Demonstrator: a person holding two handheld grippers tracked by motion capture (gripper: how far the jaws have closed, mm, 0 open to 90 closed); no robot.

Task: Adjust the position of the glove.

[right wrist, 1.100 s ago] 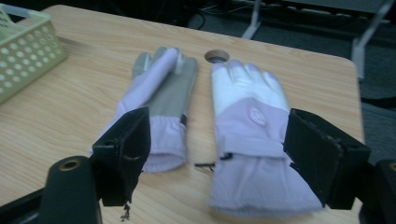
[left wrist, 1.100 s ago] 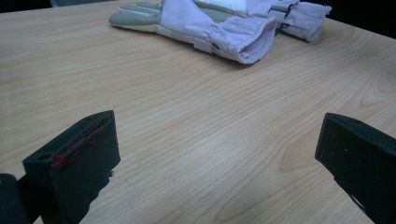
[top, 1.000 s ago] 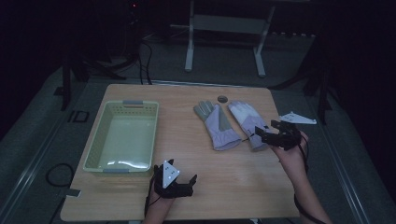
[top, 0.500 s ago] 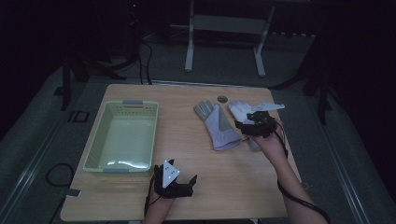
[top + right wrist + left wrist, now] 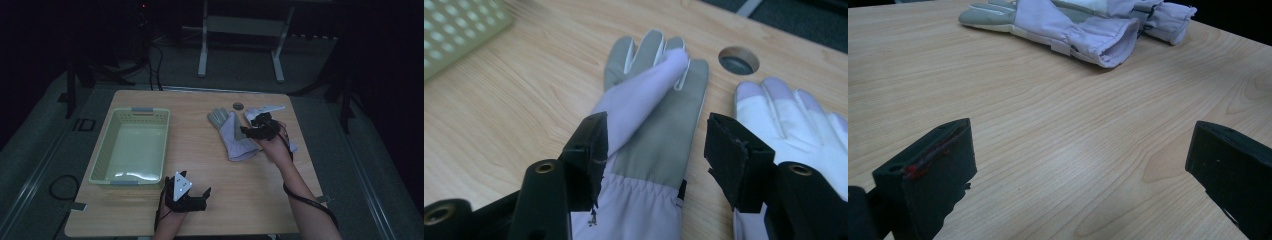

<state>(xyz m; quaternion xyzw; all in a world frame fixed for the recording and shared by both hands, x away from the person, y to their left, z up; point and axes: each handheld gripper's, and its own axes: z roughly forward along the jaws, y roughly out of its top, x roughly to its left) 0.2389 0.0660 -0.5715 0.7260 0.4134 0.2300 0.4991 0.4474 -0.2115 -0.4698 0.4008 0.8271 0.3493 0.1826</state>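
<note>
Dim room, dark floor, with a metal stand behind a pale wooden table (image 5: 150,107). Going left to right: one light green basket (image 5: 131,147) sits near the table's left edge, with nothing in it. At the near edge, just right of the basket, a hand holds the left gripper (image 5: 192,200) low over bare wood; its jaws stand wide apart with nothing between them. Right of centre, toward the far edge, lie two work gloves side by side, fingers pointing to the far edge and cuffs toward the person. The left glove (image 5: 651,130) is grey at the palm with a lilac cuff, and a lilac flap is folded across its fingers. The right glove (image 5: 794,122) lies just beside it, paler, partly under the person's right hand in the high view. One small round hole (image 5: 738,60) is set in the table near the far edge, just beyond the gloves. The right gripper (image 5: 654,145) hangs over the left glove's palm, one jaw at each side of it. Its jaws have just been closing and are about half open, the glove between them but not yet pinched. This reads as the start of a pick-up, probably bound for the basket. Next it should sink a little, close on the fabric, then lift.
</note>
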